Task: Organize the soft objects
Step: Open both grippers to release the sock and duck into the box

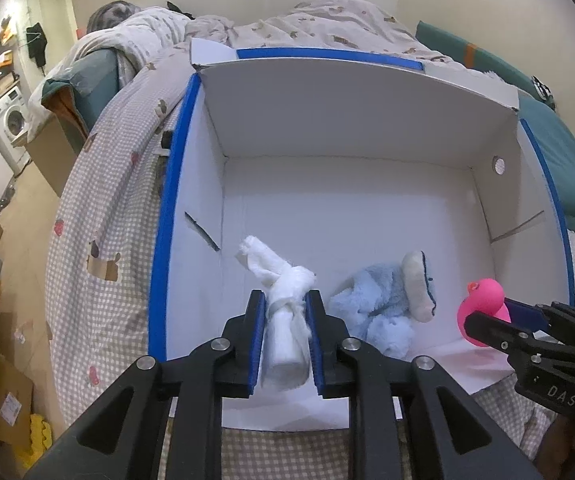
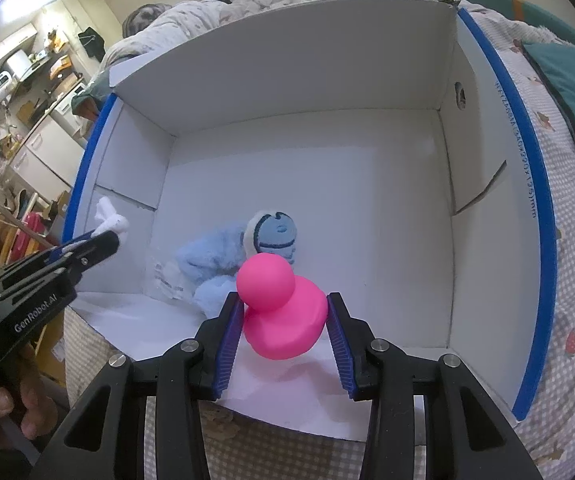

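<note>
My left gripper is shut on a rolled white cloth and holds it over the near left part of a white cardboard box with blue-taped rims. My right gripper is shut on a pink rubber duck and holds it over the near edge of the same box. A light blue plush toy lies on the box floor between the two grippers; it also shows in the right wrist view. The left gripper and its cloth appear at the left of the right wrist view.
The box sits on a bed with a checked bedspread. A teal pillow lies to the right of the box. Rumpled bedding lies behind it. Cardboard boxes and a washing machine stand on the floor at the left.
</note>
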`<state>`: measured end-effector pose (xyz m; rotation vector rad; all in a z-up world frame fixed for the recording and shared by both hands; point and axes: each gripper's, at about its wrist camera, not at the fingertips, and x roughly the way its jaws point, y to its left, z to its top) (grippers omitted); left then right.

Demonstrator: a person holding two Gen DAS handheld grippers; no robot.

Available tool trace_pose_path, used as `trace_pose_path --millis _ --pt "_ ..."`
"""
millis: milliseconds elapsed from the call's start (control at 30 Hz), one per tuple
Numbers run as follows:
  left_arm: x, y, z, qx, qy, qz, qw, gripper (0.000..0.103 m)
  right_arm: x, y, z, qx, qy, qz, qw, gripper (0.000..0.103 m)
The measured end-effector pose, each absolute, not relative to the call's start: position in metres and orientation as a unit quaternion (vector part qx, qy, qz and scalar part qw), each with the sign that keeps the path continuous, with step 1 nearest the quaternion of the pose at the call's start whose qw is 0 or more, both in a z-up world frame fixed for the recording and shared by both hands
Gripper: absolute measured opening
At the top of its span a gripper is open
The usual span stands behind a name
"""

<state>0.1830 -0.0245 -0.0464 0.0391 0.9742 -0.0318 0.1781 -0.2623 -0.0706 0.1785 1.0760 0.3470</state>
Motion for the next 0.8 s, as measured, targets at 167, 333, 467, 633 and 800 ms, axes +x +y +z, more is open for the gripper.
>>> trace_pose_path --millis 167,333,467,633,800 --pt "0.182 -0.031 -0.046 0.032 0.467 -0.023 0.883 0.024 0.177 -0.260 -0.066 0.086 0.501 0.174 0.844 0.048" --pt "0.180 -0.032 -0.042 0.032 0.455 -0.016 0.890 0.065 0.178 -0.268 -0.063 0.117 0.489 0.172 0.847 0.067" --pt "0.180 -0.031 -0.041 0.028 0.455 -0.017 0.890 0.065 0.179 -0.275 -0.062 0.143 0.484 0.162 0.848 0.079" --pt "0.179 -0.031 -0.042 0.031 0.456 -0.013 0.889 0.065 0.181 -0.276 -0.065 0.149 0.492 0.158 0.843 0.080" --pt "0.178 -0.031 -0.042 0.030 0.455 -0.011 0.890 0.066 0.178 -0.273 -0.058 0.134 0.475 0.152 0.857 0.103"
